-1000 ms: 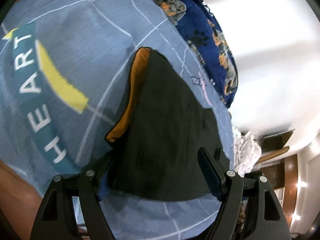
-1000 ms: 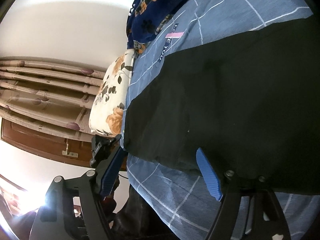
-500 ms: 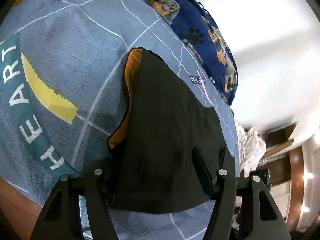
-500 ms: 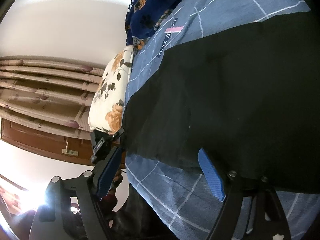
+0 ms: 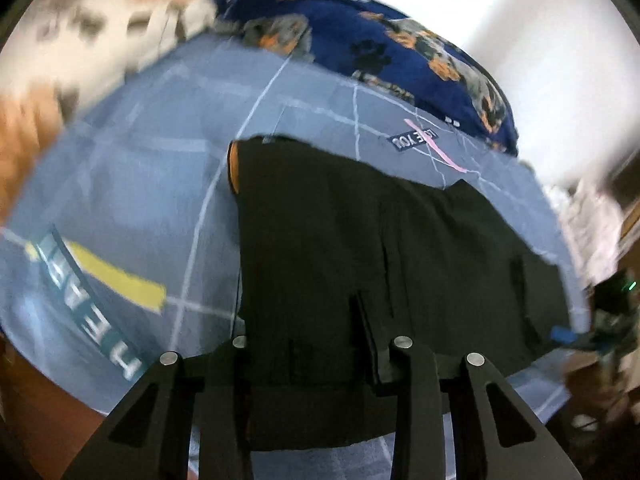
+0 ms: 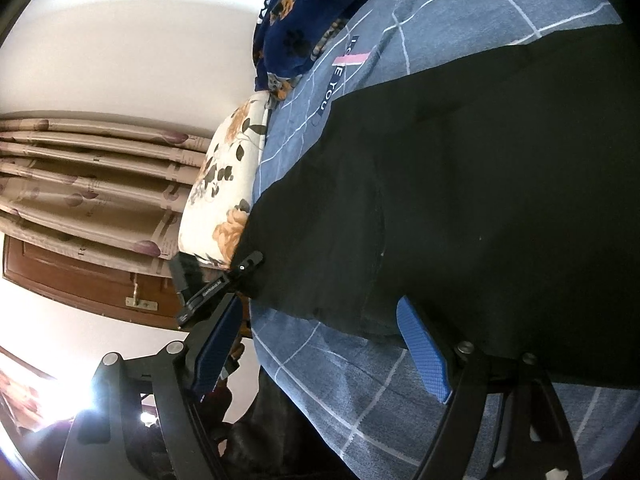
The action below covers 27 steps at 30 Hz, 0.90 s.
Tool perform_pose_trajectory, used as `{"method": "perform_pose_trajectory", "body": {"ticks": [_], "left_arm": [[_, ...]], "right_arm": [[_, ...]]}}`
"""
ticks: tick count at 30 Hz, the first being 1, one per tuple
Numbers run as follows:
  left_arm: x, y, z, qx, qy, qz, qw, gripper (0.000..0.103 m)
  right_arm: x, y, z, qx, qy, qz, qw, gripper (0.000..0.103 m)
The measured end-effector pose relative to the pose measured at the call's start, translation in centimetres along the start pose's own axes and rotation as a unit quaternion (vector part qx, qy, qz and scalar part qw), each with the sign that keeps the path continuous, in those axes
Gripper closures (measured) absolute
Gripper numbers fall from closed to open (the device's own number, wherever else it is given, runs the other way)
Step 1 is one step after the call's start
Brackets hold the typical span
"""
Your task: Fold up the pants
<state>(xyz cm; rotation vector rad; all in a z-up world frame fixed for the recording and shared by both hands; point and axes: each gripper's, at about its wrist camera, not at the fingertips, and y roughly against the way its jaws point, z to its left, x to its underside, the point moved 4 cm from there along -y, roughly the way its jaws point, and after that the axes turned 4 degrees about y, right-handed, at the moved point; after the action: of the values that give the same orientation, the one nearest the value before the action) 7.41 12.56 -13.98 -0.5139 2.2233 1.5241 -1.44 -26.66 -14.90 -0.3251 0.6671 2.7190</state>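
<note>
The black pants [image 5: 360,240] lie flat on a blue checked bedsheet [image 5: 140,184], with an orange lining showing at their far left corner [image 5: 232,168]. My left gripper [image 5: 308,332] is over the near edge of the pants, its fingers narrowed with black cloth between them; the view is blurred. In the right wrist view the pants [image 6: 480,184] fill the right side. My right gripper [image 6: 320,340] is open, its blue pads [image 6: 424,356] spread at the pants' near edge, with the sheet [image 6: 360,380] below.
A dark blue blanket with dog prints [image 5: 400,44] lies along the far side of the bed. A floral pillow [image 6: 224,184] sits at the bed end. Curtains [image 6: 80,176] and a wooden frame are behind it. A black device [image 6: 216,284] lies by the pillow.
The left view has swung sharply to the right and blurred, and the left fingers have come closer together on the pants' edge. The right gripper has barely moved and stays open.
</note>
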Motion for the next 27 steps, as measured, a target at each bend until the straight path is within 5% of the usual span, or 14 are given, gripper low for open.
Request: {"method": "perform_pose_trajectory", "body": {"ticks": [9,27], "left_arm": [[-1.5,3.4,-5.2,-0.050,-0.096,-0.072,0.9915,0.071],[-2.8,6.0,-14.0,-0.014,-0.167,-0.126,0.9777,0.071]], "right_arm": [[-0.2,0.0,-0.2,-0.003,-0.006,-0.003,1.000,0.025],[-1.1,0.4,-0.9,-0.039,-0.037,-0.031,0.998,0.025]]}}
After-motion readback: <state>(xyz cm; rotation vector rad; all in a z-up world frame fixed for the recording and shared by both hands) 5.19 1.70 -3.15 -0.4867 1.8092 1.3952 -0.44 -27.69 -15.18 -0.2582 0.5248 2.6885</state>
